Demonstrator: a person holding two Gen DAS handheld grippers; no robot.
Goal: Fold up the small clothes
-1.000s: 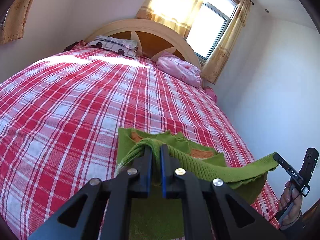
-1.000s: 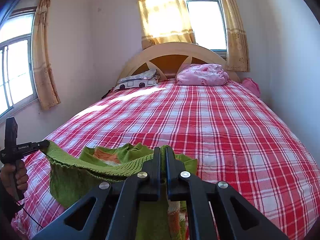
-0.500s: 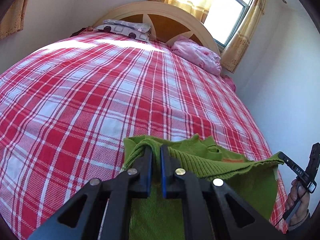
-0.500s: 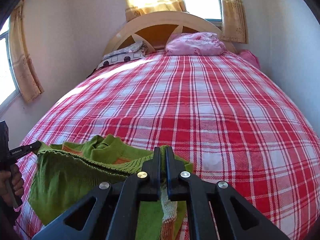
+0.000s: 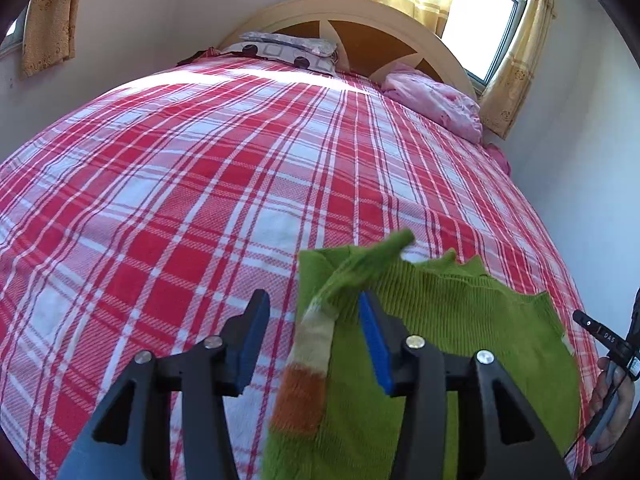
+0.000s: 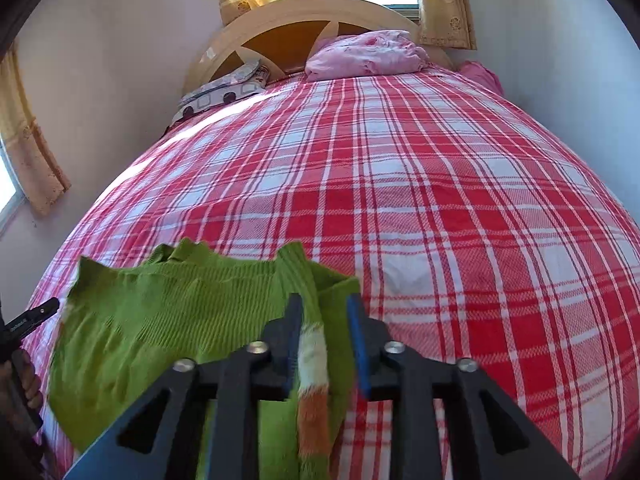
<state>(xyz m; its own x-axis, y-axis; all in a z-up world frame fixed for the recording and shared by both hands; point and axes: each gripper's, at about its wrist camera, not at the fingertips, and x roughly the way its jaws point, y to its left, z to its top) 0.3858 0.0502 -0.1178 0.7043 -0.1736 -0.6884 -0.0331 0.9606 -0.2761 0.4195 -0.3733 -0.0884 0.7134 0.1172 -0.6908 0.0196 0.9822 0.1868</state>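
Note:
A green knit sweater (image 5: 460, 320) lies spread on the red plaid bed (image 5: 200, 200), near its front edge. My left gripper (image 5: 314, 338) hangs just above the garment's left side. Its jaws are opening, and a green sleeve with white and orange bands (image 5: 308, 380) drops loose between them, gripped by neither pad. In the right wrist view the sweater (image 6: 160, 312) fills the lower left. My right gripper (image 6: 326, 342) is opening too, with the other striped sleeve (image 6: 314, 360) slack between its pads. Each gripper shows at the edge of the other's view: the right one (image 5: 600, 332), the left one (image 6: 28, 320).
A pink bundle (image 5: 436, 104) and a patterned pillow (image 5: 288, 50) lie by the arched wooden headboard (image 5: 360, 12) at the far end. White walls run close along both sides of the bed (image 6: 440, 200). Curtained windows stand behind the headboard. A person's hand (image 5: 612, 408) holds the right gripper.
Both grippers were shut on the sweater's stretched green edge and have come down toward the bed. Now both stand open, and the sweater has dropped flat with its sleeves falling loose.

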